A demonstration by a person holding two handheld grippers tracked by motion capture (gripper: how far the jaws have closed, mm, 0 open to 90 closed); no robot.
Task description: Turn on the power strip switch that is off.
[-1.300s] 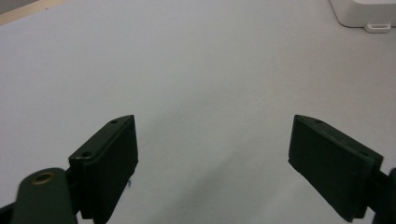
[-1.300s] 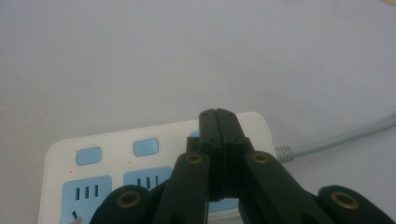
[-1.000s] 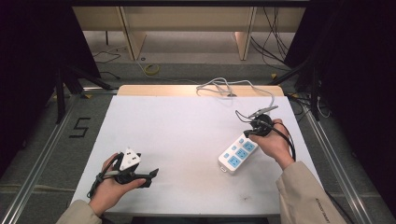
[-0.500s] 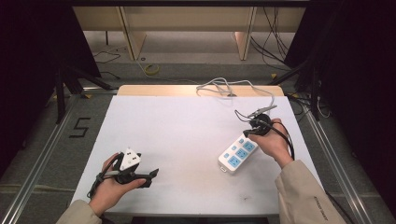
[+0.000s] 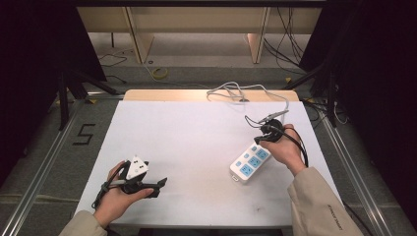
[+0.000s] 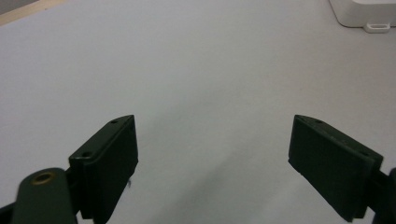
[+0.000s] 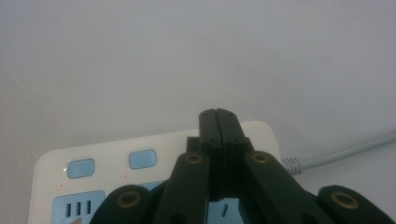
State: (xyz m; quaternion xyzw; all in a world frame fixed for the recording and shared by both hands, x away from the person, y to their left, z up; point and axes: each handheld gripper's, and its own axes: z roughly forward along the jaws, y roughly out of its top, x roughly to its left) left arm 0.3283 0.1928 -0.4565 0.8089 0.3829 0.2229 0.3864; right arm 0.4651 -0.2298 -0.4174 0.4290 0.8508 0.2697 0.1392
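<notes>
A white plastic power strip with pale blue socket faces lies slantwise on the right half of the white table top, its grey cord running off toward the far edge, where it loops on the bare wooden strip. The right gripper sits directly over the cord end of the strip; in the right gripper view its two black jaws are pressed flat together with nothing between them, their tips poised above the strip's top face close to the two small blue switch buttons and the end where the cord leaves the casing. Whether the tips actually touch the casing I cannot tell. The left gripper rests low on the near left of the table, well apart from the strip, and the left gripper view shows its jaws spread wide over bare surface, with only a corner of the strip at the upper right. No plug sits in any socket that shows, and nothing else to plug in lies on the table. The work looks to be at an early stage: the right gripper has reached the strip, probably to press a switch or nudge the casing, while the left appears idle and not yet engaged.
</notes>
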